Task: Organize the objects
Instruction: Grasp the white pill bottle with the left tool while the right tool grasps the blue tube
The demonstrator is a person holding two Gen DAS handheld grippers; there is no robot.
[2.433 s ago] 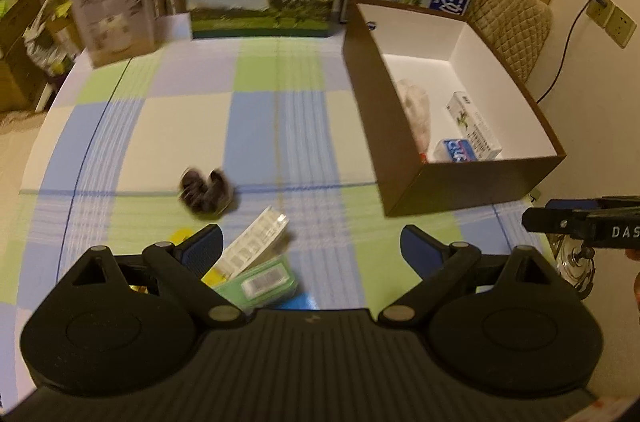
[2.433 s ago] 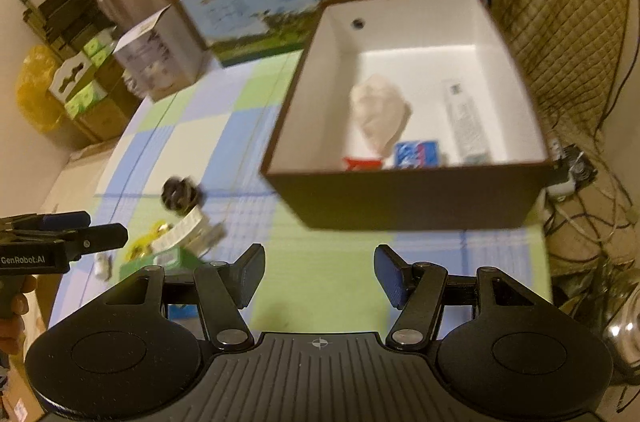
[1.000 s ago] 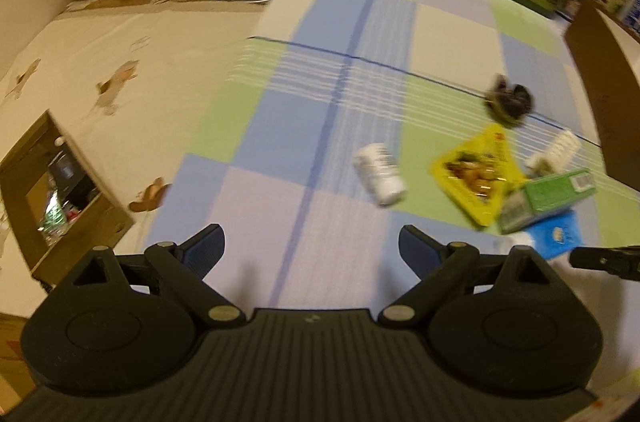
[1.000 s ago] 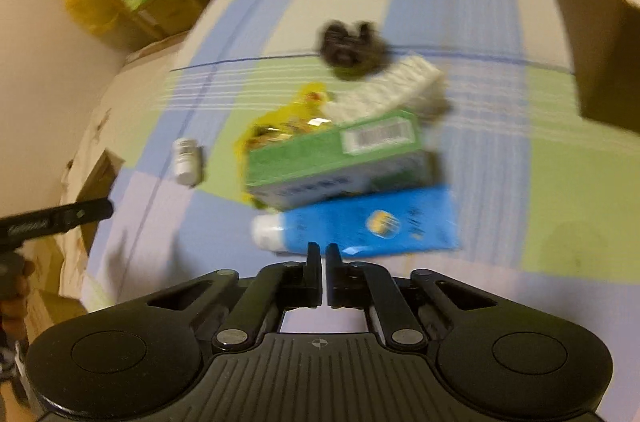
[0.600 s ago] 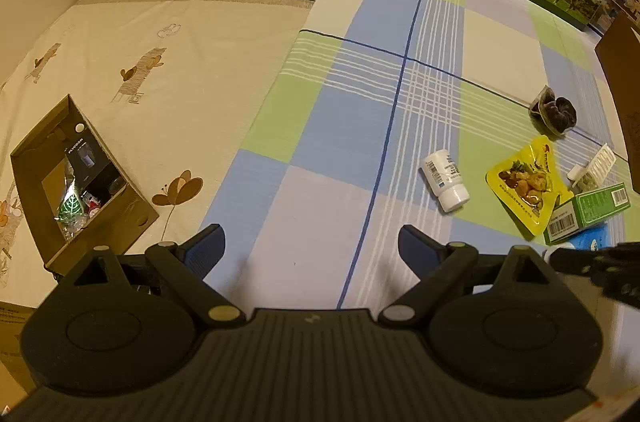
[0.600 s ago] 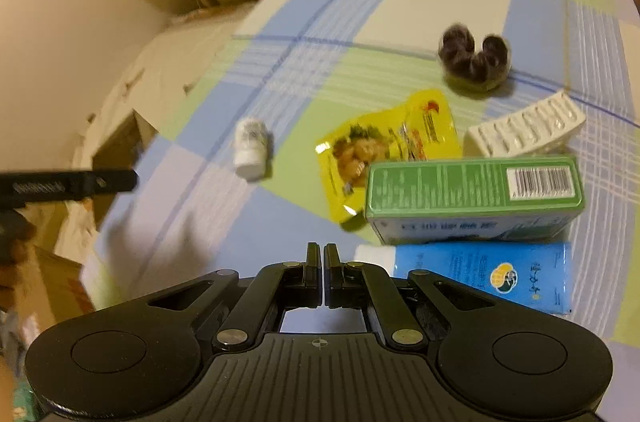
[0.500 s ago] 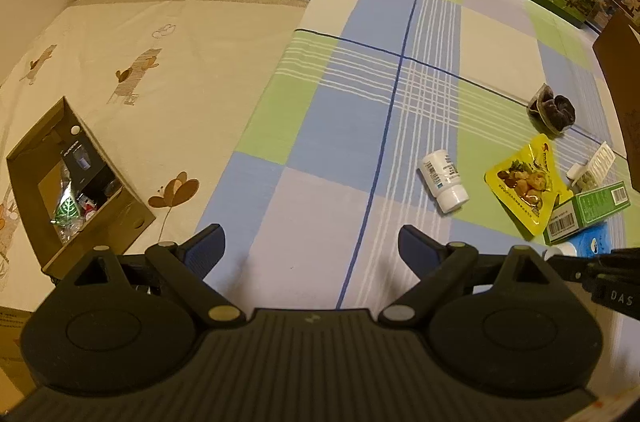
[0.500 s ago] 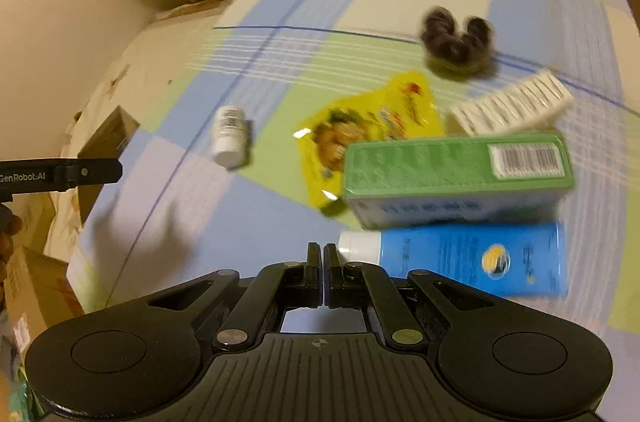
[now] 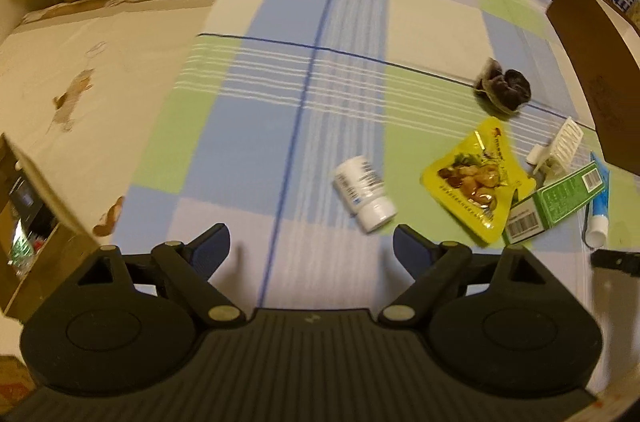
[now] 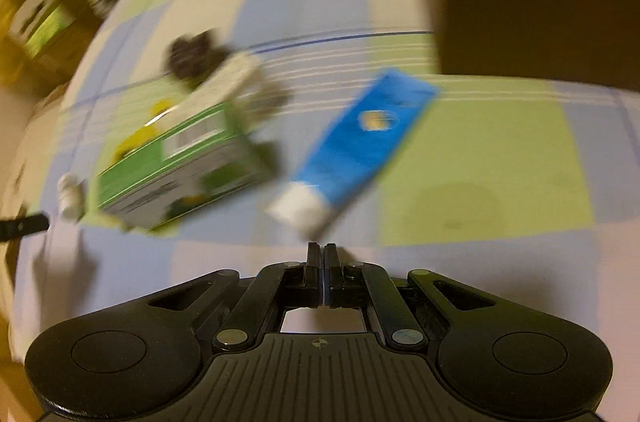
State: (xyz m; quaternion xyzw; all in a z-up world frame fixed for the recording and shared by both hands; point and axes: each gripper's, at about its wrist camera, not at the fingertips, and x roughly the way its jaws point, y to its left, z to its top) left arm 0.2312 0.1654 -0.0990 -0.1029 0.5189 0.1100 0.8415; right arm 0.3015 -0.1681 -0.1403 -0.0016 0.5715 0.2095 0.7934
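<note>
My left hand-held gripper (image 9: 311, 247) has its jaws spread wide with nothing between them, though they have just been closing a little. Just ahead of its right finger, the white pill bottle (image 9: 363, 193) lies on its side on the checked worktop (image 9: 256, 110), cap toward me. To the right of the bottle sits the yellow snack pouch (image 9: 476, 180), and the green carton (image 9: 554, 202) overlaps the pouch's right corner. The white blister strip (image 9: 558, 145) lies just behind the carton, and the blue tube (image 9: 599, 201) lies along the carton's far right side, white cap nearest me. Further off, a dark bundle in a clear wrapper (image 9: 503, 90) rests by the brown box (image 9: 596, 70) at the right edge.

My right hand-held gripper (image 10: 323, 250) is fully closed on nothing. This view is heavily blurred. The tube (image 10: 356, 146) lies just ahead of the fingertips, its white cap nearest them and its body slanting away to the right; I cannot tell whether the tips touch the cap. The carton (image 10: 172, 166) is left of the tube.
</note>
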